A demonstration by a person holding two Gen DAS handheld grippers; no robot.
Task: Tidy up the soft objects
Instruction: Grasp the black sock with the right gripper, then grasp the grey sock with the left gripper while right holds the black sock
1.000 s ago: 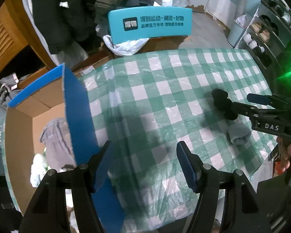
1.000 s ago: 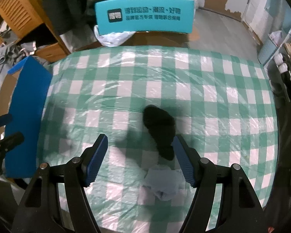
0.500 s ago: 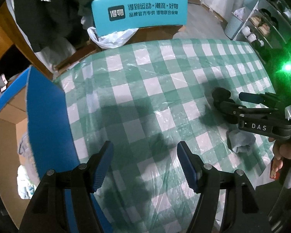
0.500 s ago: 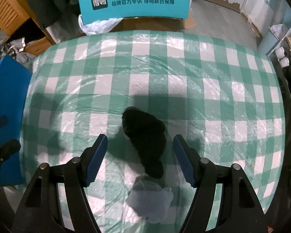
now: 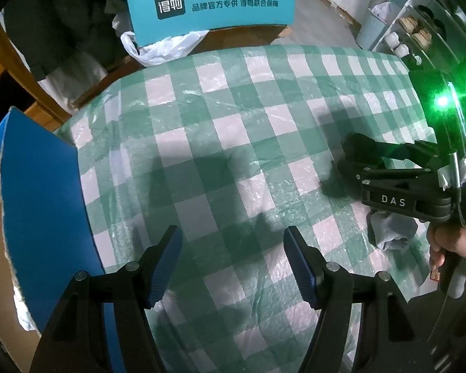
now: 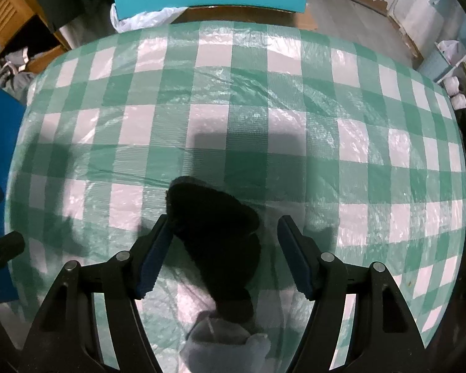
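At the bottom of the right wrist view, the right gripper (image 6: 222, 259) is seen with fingers spread, straddling an ungripped black sock (image 6: 216, 236) on the checked desk (image 6: 341, 130). "DAS" is read on it in the left wrist view, where the left gripper (image 5: 233, 267) is held open and empty. A teal sign (image 5: 211, 7) with Chinese writing is set at the top.

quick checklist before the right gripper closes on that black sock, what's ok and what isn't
1. Right gripper open: ok, its jaws stand wide apart.
2. Black fuzzy sock between the jaws: ok, though it sits nearer the left pad; whether it touches cannot be told.
3. Crumpled grey sock clear of the grip: cannot tell, it lies against the black sock's near end.
4. Left gripper out of the way: ok, open over bare green-and-white checked tablecloth, holding nothing.
5. Blue-flapped cardboard box within reach for drop-off: ok, at the table's left edge.
6. Pads low enough to grip: cannot tell.
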